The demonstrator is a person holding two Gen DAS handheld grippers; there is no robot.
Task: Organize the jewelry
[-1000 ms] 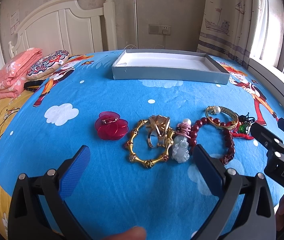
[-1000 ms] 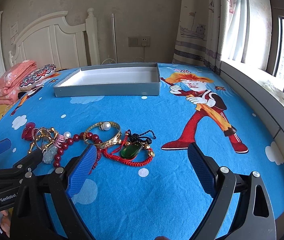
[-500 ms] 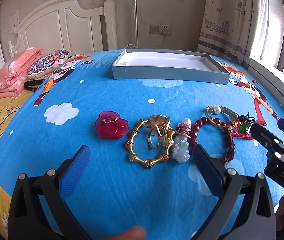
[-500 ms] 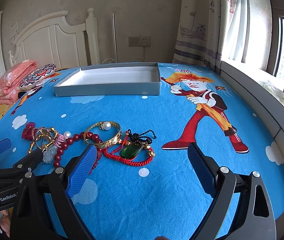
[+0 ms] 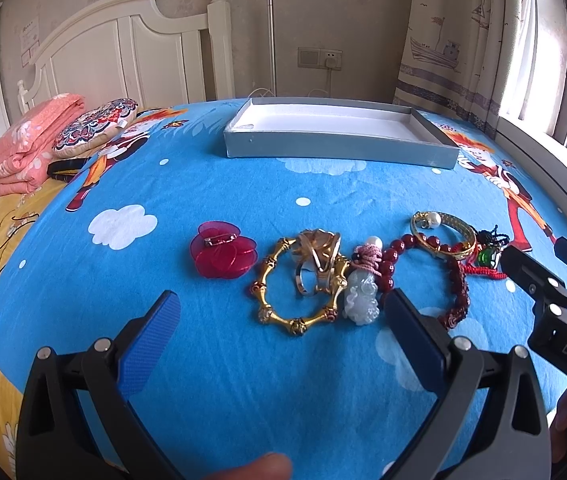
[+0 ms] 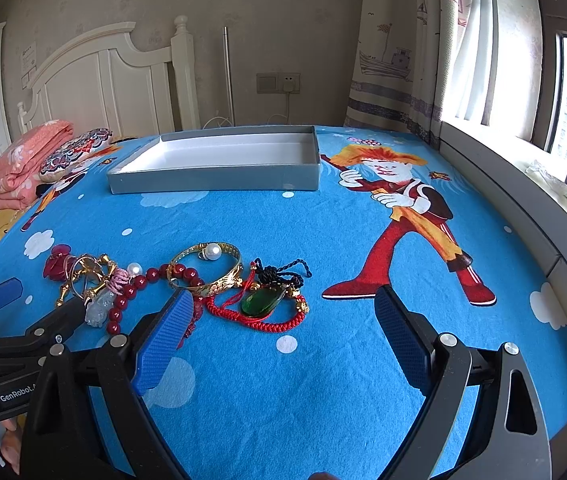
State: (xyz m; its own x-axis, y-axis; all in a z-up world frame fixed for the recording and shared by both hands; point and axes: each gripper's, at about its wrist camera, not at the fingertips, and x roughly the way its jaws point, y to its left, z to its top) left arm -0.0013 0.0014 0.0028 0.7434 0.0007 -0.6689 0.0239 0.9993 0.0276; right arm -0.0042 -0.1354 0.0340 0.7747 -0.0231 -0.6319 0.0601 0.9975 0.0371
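On the bed (image 5: 211,360), covered in a blue cartoon sheet, the jewelry lies in a row ahead of both tongs. The left tongs (image 5: 279,332) hang wide open with nothing between the blue pads, just short of the row. Farthest left is a red brooch (image 5: 222,255), ahead of the left pad and apart from it. Next comes a gold bangle (image 5: 297,286) with gold rings (image 5: 319,266) lying inside and across it, straight ahead in the gap between the pads. A pale jade pendant (image 5: 361,300) on a pink cord touches the bangle's right side, just beside the right pad's tip. A dark red bead bracelet (image 5: 457,284) curves behind that pad. In the right wrist view, a gold cuff with a pearl (image 6: 207,268) overlaps the beads, just beyond the left pad of the right tongs (image 6: 287,320). These are also spread wide and empty. A green pendant on red cord (image 6: 263,304) lies ahead in their gap, nearer the left pad. Well beyond the row stands a grey tray (image 6: 219,178), white inside.
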